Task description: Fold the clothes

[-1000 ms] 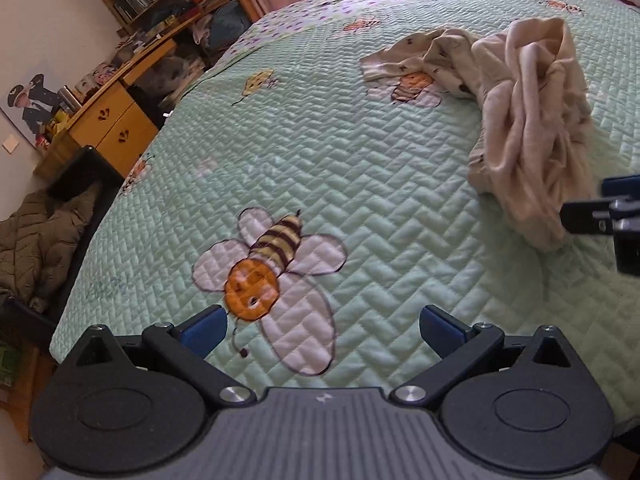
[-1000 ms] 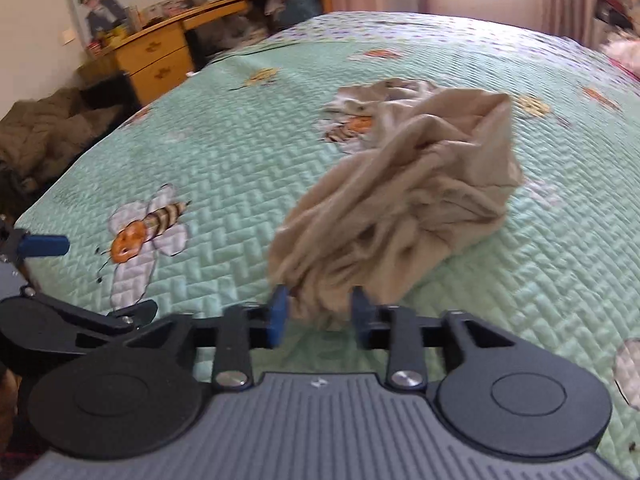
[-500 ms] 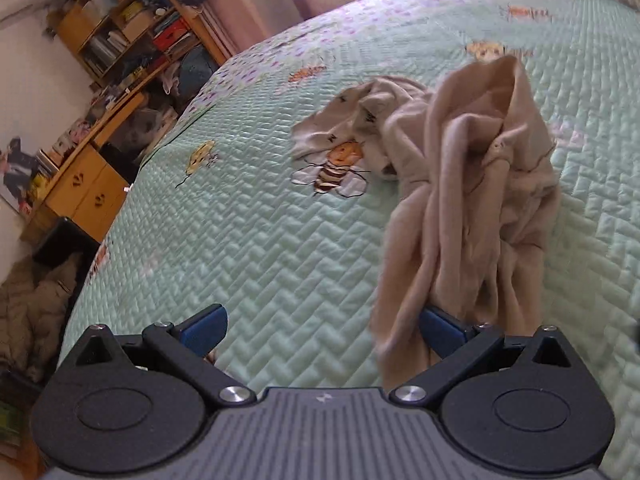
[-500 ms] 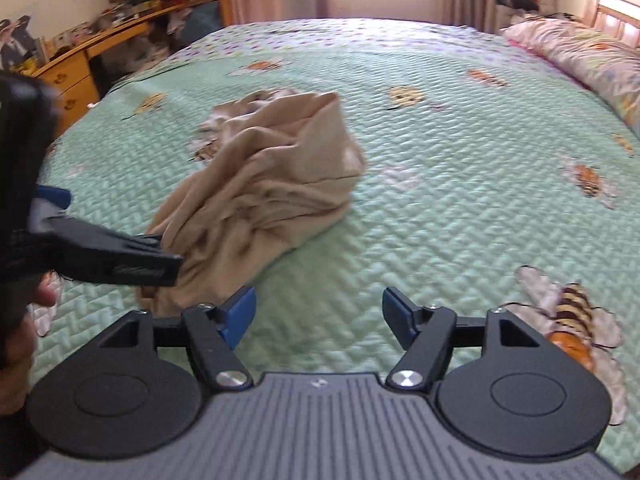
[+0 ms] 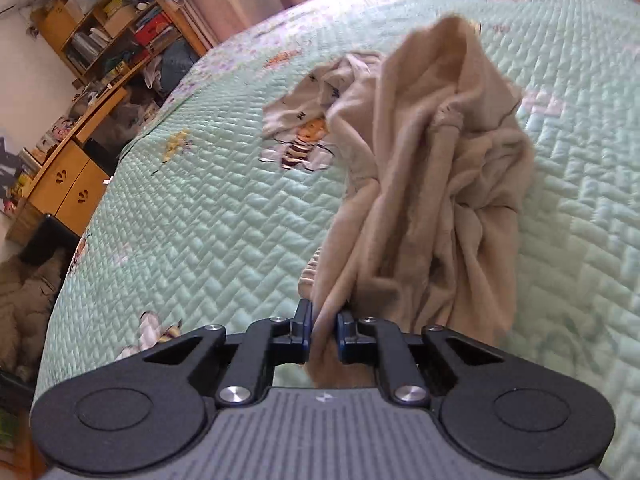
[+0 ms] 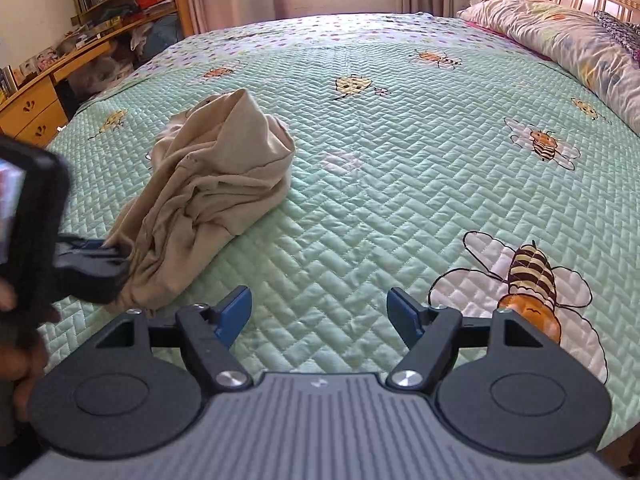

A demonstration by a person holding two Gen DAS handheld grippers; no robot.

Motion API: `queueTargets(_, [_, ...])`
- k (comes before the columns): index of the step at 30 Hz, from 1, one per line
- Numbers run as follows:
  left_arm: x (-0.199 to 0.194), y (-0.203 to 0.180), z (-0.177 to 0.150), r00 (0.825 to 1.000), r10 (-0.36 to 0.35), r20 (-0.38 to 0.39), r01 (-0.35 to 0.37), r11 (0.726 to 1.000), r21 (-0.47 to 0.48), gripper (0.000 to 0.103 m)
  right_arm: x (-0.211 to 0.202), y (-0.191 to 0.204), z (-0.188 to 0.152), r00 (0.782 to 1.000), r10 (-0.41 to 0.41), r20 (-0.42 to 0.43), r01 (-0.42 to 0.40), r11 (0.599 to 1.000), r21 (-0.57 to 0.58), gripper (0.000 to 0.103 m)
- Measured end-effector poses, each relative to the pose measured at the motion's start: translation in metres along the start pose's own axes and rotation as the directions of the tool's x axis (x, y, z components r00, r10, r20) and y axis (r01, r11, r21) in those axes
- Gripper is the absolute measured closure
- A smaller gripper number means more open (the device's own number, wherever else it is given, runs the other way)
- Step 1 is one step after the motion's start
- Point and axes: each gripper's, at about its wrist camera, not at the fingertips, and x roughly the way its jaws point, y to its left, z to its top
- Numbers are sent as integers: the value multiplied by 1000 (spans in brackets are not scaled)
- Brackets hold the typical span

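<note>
Fingers of the left gripper (image 5: 323, 330) clamp the near edge of the beige garment (image 5: 432, 208), which lies bunched on the green quilted bed (image 5: 208, 216). Right gripper (image 6: 320, 314) hovers over bare quilt with fingers spread wide, garment to its left. Beyond, a patterned garment (image 5: 316, 96) touches the beige one's far side.

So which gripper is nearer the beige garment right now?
Left. The left gripper is shut on the beige garment's near end. The right gripper hangs open over bare quilt, beside it.
</note>
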Motion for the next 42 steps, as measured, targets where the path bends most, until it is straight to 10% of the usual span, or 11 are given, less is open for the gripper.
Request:
queueTargets(10, [-61, 48, -46, 999, -40, 24, 41, 999, -14, 99, -11, 4, -9, 999, 32, 5, -32, 999, 7, 23])
queueTargets(18, [-55, 64, -68, 997, -65, -38, 63, 997, -42, 98, -8, -12, -19, 969, 240, 65, -248, 942, 224, 21])
queueTargets(32, [-53, 117, -91, 996, -52, -69, 40, 986, -164, 78, 73, 79, 17, 968, 248, 19, -247, 968, -48, 22])
queueTargets(37, [-53, 134, -96, 996, -42, -74, 27, 980, -197, 74, 100, 90, 8, 956, 290, -41, -290, 957, 15, 76])
queueTargets(42, [-55, 139, -98, 996, -45, -72, 29, 978, -208, 69, 86, 83, -2, 956, 293, 21, -294, 955, 33, 97])
